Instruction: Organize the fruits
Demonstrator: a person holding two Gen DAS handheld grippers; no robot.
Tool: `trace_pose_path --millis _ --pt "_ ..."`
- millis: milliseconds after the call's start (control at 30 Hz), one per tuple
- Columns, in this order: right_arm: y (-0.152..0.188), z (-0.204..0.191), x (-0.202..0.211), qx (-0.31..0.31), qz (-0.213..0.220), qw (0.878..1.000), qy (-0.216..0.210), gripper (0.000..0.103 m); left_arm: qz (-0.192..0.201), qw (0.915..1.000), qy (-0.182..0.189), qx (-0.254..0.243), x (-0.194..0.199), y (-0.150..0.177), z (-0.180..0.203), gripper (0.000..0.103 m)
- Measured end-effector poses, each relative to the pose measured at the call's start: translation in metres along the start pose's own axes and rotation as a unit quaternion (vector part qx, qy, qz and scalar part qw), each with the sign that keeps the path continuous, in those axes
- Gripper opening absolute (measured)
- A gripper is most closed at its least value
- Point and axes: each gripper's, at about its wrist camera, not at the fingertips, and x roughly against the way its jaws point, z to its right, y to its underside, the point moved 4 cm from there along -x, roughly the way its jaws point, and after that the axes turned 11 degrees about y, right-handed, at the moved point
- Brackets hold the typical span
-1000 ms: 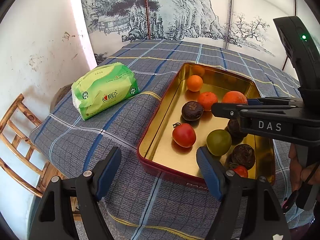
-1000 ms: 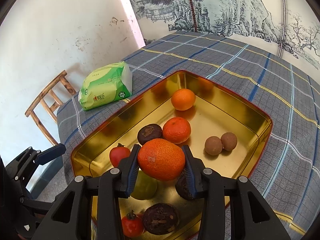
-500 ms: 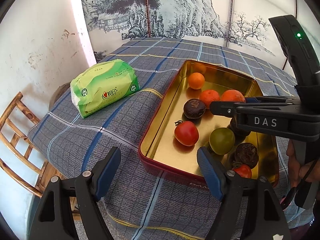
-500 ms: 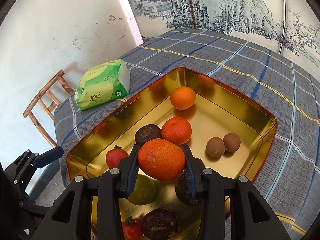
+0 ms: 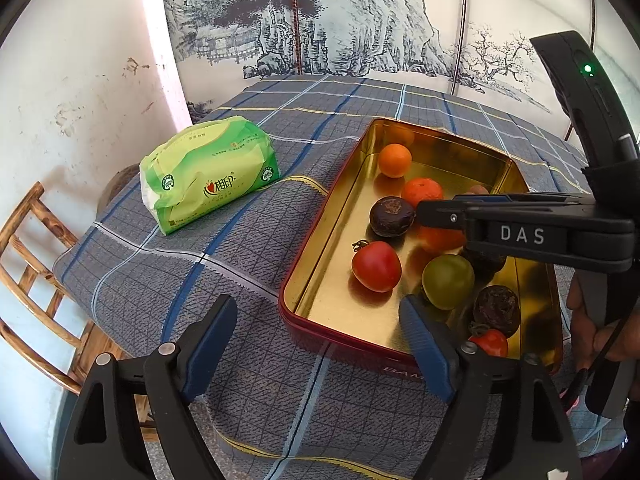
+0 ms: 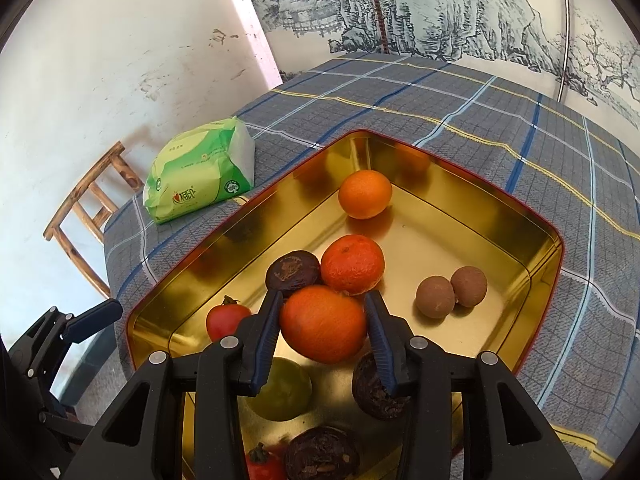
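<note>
The right gripper (image 6: 322,328) has its fingers (image 6: 266,330) on either side of a large orange (image 6: 323,323), and the jaws are opening, so the grip that carried the fruit a second ago is letting go. Compared with a second earlier the orange sits lower in the gold tin (image 6: 540,240), now close against the tangerine (image 6: 353,264) and the dark round fruit (image 6: 293,273), with the green fruit (image 6: 286,390) below it; whether it already rests on the tin floor I cannot tell. That suggests this orange is being set beside the other citrus and one sorting step is nearly finished. The left gripper (image 5: 320,344) hovers empty over the checked worktop (image 5: 240,240) just beside the tin's near corner, its jaws opening wider than before.
</note>
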Motion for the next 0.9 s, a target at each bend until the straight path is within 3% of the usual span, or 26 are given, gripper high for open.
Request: trace_pose_path --millis 300,467,733,900 --pt "-0.004 0.0 0.005 -0.007 0.017 1.0 0.0 0.045 0.001 1.0 -0.001 0.003 -0.002 -0.001 -0.003 0.084" --pt "0.0 -0.005 0.02 0.0 0.047 0.999 0.016 0.046 0.007 0.9999 -0.008 0.013 0.001 -0.003 -0.008 0.084" --pt "0.014 -0.01 0.075 0.016 0.132 0.989 0.065 0.063 0.04 0.9987 -0.015 0.027 0.024 -0.008 -0.01 0.085" --pt "0.026 -0.01 0.115 0.026 0.182 0.979 0.092 0.074 0.081 0.9963 -0.024 0.017 0.052 -0.015 -0.002 0.087"
